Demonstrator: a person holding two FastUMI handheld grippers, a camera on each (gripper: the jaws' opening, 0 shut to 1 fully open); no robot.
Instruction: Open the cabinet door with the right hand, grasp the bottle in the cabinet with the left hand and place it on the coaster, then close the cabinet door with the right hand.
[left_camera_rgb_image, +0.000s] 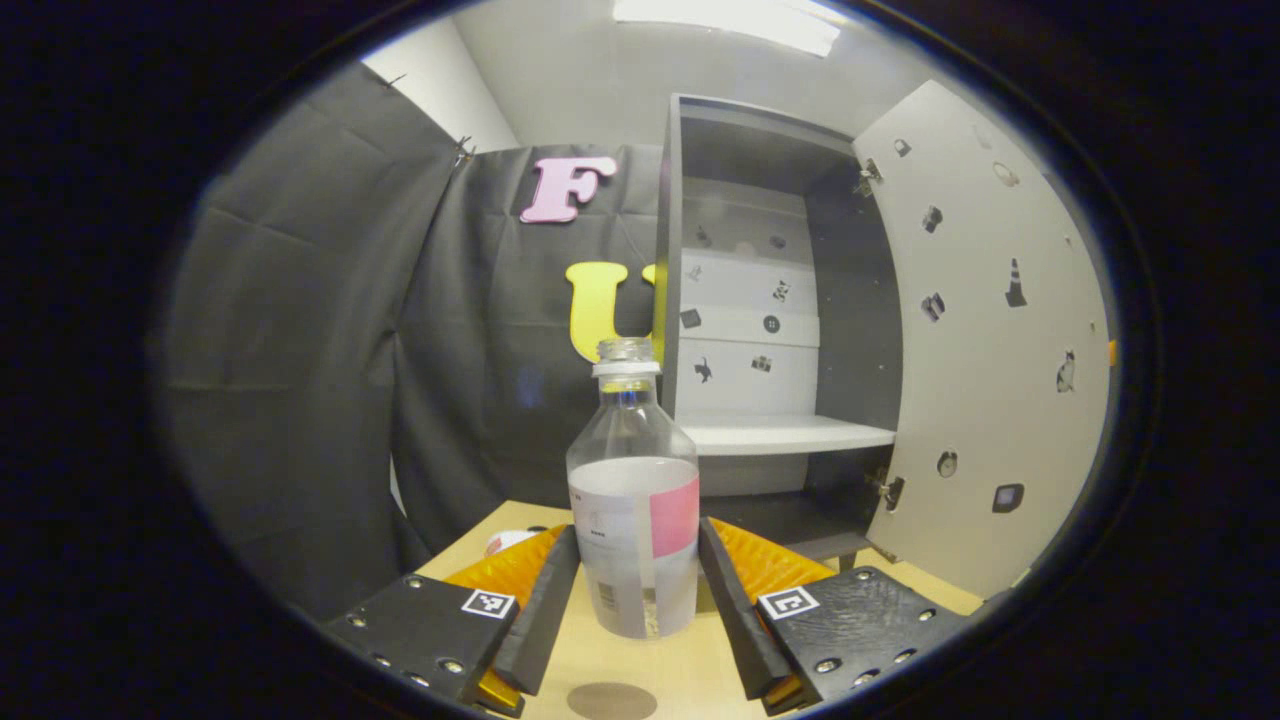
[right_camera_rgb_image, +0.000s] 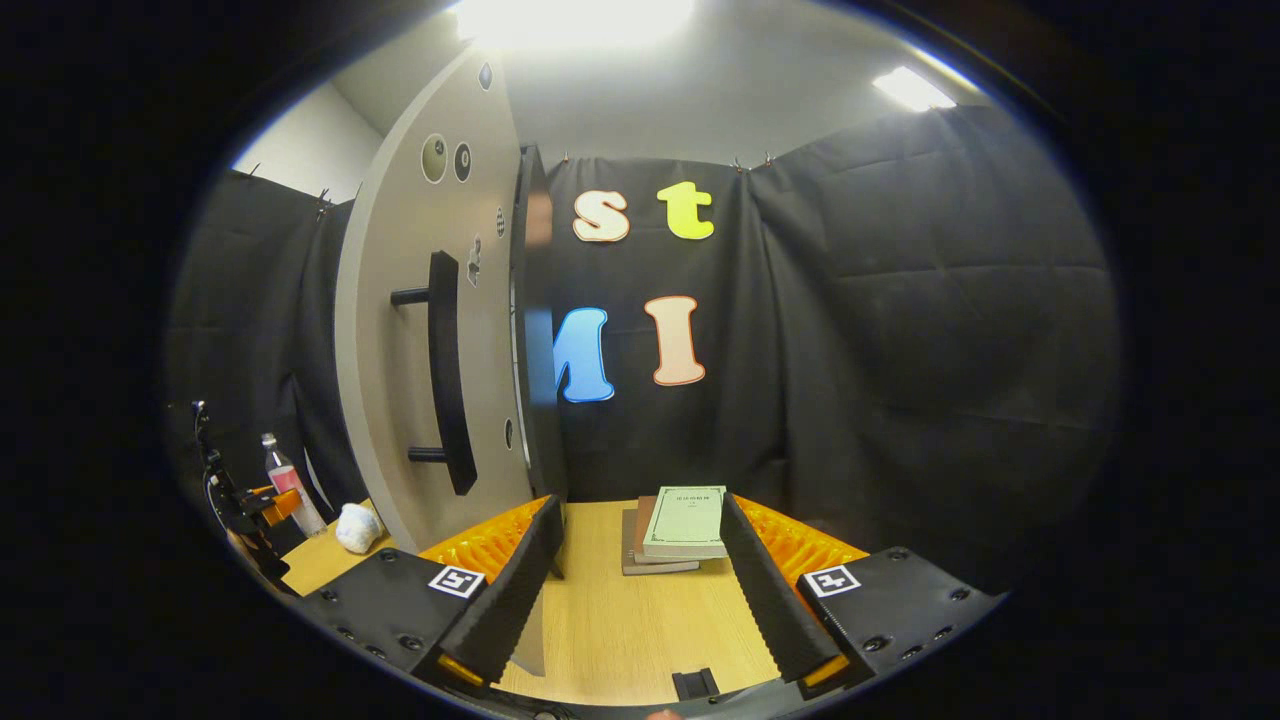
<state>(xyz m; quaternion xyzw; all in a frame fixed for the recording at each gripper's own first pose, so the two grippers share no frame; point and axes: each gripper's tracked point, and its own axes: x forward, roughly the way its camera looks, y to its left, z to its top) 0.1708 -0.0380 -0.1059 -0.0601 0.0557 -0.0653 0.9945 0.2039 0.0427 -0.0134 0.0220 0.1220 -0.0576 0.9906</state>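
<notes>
The dark-framed cabinet (left_camera_rgb_image: 760, 330) stands with its pale sticker-dotted door (left_camera_rgb_image: 985, 340) swung wide at 3 o'clock. The clear plastic bottle (left_camera_rgb_image: 633, 500) rests upright on the wooden table (left_camera_rgb_image: 680, 670), between the left gripper's (left_camera_rgb_image: 637, 590) parted fingers; contact is unclear. The right gripper (right_camera_rgb_image: 640, 590) gapes empty.

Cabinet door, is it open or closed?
Open. The cabinet door swings wide to one side, baring the cabinet's white shelf.
</notes>
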